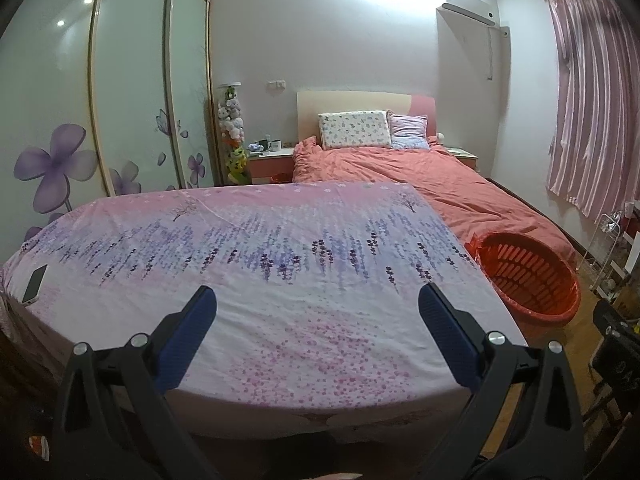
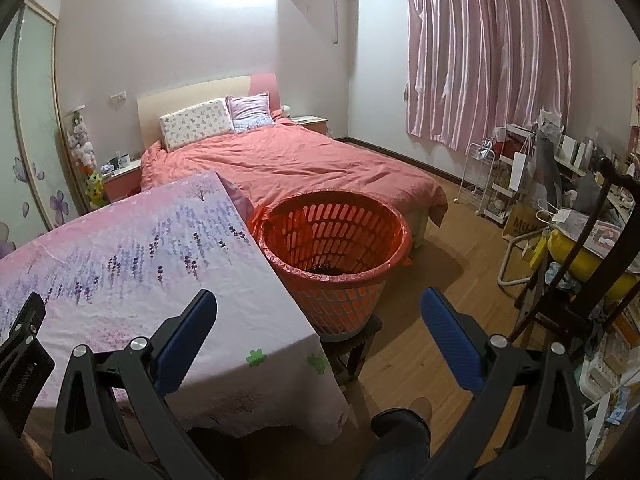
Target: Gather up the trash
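Observation:
My left gripper [image 1: 316,298] is open over the near part of a table covered with a pink and purple flowered cloth [image 1: 256,248]; nothing sits between its blue fingers. My right gripper [image 2: 318,300] is also open and empty, held above the table's right corner. Just beyond it an orange slotted basket [image 2: 336,236], lined with an orange bag, stands on a small dark stool [image 2: 352,344]; something dark lies at its bottom. The same basket [image 1: 528,276] shows at the table's right edge in the left wrist view. No loose trash shows on the cloth.
A phone [image 1: 35,284] lies at the table's left edge. Behind the table is a bed with a salmon quilt [image 2: 304,164]. A wardrobe [image 1: 132,92] stands left. A cluttered chair and shelves [image 2: 560,216] crowd the right; wooden floor [image 2: 436,280] lies between.

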The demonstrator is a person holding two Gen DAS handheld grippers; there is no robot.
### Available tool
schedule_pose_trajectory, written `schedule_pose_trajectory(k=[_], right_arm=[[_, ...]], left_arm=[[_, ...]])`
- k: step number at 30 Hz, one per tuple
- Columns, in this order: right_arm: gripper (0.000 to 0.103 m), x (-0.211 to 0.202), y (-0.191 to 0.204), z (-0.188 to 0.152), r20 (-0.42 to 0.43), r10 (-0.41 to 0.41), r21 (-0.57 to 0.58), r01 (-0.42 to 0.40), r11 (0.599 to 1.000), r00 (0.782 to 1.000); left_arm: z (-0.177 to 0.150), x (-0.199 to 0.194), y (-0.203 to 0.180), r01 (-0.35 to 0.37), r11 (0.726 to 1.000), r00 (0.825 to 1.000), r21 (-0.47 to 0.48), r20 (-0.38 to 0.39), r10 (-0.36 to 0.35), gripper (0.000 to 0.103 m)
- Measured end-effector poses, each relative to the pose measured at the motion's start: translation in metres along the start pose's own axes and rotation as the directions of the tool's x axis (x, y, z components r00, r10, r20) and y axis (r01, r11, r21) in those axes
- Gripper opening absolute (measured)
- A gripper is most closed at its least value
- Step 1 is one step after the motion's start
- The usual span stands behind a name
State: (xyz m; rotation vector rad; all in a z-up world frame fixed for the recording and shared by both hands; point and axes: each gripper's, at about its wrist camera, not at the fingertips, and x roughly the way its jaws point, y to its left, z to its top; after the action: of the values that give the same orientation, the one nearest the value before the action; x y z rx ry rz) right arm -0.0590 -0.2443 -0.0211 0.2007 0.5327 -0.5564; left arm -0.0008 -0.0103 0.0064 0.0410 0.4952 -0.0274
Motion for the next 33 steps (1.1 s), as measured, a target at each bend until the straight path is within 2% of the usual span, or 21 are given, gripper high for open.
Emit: schedule_pose_trajectory(k=[15,33], right_arm=[[0.101,-0.007,0.004,0.002,0.019,0.012,0.000,-0.012,1.000,1.000],[0.101,-0.007,0.007,0.002,0.017,0.022,-0.003,-0.022,1.000,1.000]], left_arm=[[0.002,-0.008,0.007,-0.033,0.999,0.999,-0.004,0.018,0.033,0.099],[0.002,-0.009,0.012,-0.033,0.999,0.999,-0.017,0.020,0.033,0.099]])
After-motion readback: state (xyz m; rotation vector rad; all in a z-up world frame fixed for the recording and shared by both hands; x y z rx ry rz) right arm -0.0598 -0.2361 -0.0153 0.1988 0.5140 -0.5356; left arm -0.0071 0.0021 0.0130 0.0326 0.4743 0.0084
